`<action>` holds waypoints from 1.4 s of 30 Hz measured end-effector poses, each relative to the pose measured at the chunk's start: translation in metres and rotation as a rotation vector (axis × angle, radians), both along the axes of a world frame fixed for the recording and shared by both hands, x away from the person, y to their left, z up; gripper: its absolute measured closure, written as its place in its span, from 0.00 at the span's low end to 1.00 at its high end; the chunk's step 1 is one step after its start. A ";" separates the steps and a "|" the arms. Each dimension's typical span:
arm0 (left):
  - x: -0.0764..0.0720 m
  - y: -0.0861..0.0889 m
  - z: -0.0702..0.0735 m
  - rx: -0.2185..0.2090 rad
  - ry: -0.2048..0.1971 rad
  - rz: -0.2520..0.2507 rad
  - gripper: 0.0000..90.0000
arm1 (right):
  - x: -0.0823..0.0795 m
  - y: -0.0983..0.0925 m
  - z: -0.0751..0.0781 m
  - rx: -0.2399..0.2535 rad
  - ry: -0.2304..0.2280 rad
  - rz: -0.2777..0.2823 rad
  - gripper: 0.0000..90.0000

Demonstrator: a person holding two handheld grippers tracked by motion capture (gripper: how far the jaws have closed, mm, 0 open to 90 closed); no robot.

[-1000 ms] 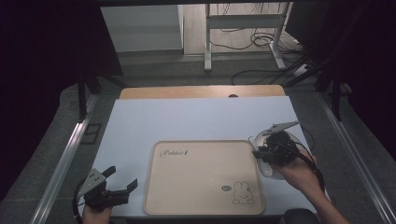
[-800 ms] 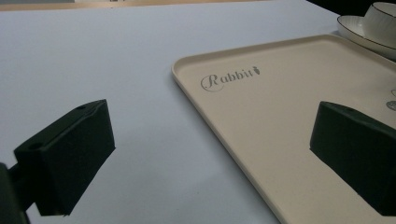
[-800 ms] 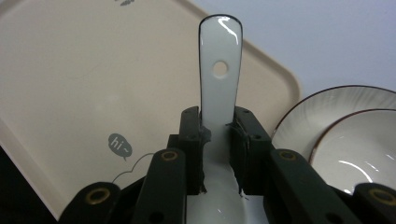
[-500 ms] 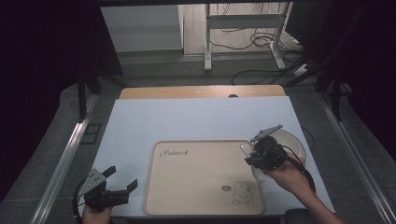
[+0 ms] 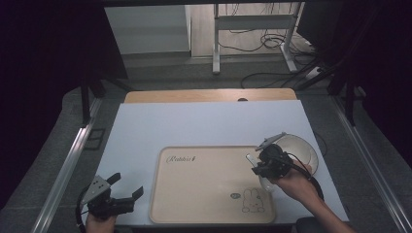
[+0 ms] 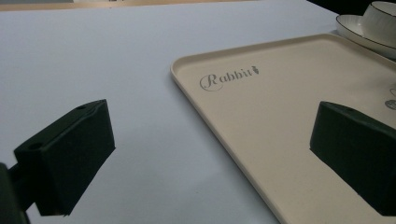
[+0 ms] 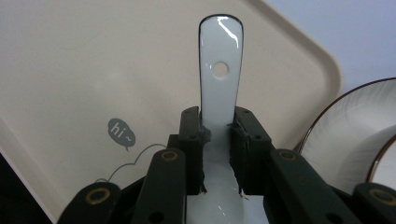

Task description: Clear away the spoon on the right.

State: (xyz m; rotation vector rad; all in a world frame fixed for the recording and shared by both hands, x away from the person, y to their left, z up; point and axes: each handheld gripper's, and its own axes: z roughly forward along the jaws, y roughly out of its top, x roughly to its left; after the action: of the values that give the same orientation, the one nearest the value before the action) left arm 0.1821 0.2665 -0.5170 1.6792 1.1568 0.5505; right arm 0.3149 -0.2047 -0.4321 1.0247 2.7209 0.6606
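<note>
High view: the right gripper [image 5: 256, 164] hangs over the right edge of the cream tray [image 5: 204, 194] on the white counter [image 5: 194, 126], just beside the plate [image 5: 306, 150]; the left gripper [image 5: 127, 193] rests near the counter's front left corner, jaws wide and holding nothing. Left gripper view: both jaws stand far apart over the counter and the tray rim; a cup [image 6: 380, 16] sits on the plate at far right. Right gripper view: the jaws clamp a white ceramic spoon [image 7: 219, 70] by its neck, handle pointing out over the tray; the glazed neck looks slick, so a tilt could let it slide or knock the plate.
</note>
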 end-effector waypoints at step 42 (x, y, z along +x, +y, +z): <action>0.000 0.000 0.000 0.000 0.002 -0.006 0.00 | 0.018 0.025 -0.045 -0.090 0.101 0.031 0.83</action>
State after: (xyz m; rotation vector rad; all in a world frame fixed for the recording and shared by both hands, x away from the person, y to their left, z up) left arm 0.1818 0.2663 -0.5170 1.6832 1.1524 0.5457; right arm 0.3327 -0.1799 -0.4768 1.0239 2.8296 0.4986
